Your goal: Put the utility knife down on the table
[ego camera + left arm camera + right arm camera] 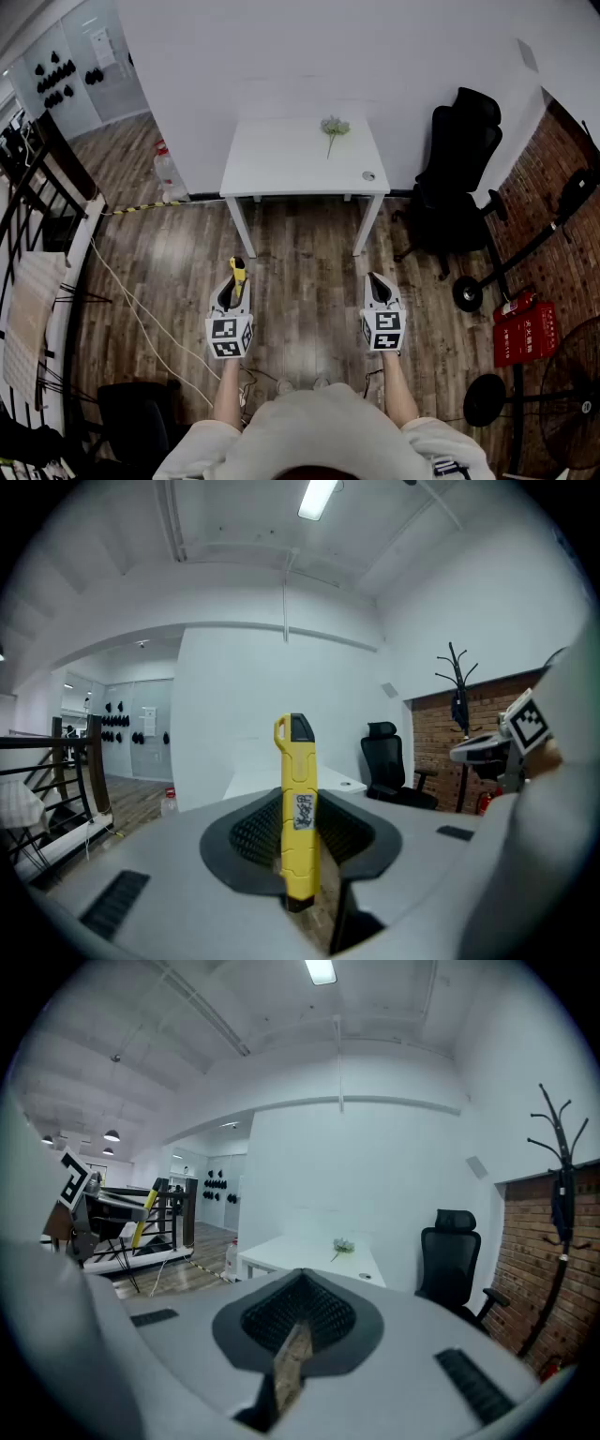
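The yellow utility knife stands upright between the pads of my left gripper, which is shut on it; its black tip points up and away. In the head view the knife sticks out ahead of the left gripper, over the wooden floor and short of the white table. My right gripper is level with it on the right, shut with nothing held. In the right gripper view only a thin slit shows between the jaws of the right gripper, and the table lies ahead.
A flower sprig and a small round object lie on the table. A black office chair stands to its right, with red fire extinguishers and a fan base further right. A cable and a bottle are on the floor at left.
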Action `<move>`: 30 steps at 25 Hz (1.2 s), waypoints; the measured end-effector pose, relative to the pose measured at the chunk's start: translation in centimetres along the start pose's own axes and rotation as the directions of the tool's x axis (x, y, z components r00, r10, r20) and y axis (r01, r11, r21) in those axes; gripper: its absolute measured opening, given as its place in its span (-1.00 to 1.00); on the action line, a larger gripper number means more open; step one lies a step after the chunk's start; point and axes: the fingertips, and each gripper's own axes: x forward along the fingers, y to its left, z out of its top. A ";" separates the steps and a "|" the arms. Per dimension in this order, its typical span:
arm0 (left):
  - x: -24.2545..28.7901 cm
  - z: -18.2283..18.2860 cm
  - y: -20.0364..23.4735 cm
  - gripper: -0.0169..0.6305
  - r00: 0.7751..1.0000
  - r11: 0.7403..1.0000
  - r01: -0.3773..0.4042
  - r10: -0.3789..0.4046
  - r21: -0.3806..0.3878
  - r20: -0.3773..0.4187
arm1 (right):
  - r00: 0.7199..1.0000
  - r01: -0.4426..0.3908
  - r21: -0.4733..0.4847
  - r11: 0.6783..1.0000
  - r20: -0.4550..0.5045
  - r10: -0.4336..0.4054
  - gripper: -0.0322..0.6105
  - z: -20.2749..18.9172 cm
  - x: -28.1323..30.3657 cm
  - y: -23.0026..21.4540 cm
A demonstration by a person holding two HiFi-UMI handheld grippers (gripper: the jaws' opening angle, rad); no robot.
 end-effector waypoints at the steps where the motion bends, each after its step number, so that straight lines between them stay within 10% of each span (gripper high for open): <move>1: 0.0 0.0 -0.1 -0.62 1.000 1.000 -0.001 0.001 -0.001 -0.002 | 1.000 -0.001 0.000 1.000 -0.001 0.001 -0.90 0.0 0.0 -0.1; 30: 7.8 0.0 -5.4 -0.62 1.000 1.000 -0.023 0.023 0.006 -0.012 | 0.997 -0.073 0.001 0.997 0.006 0.073 -0.90 -1.8 5.2 -6.4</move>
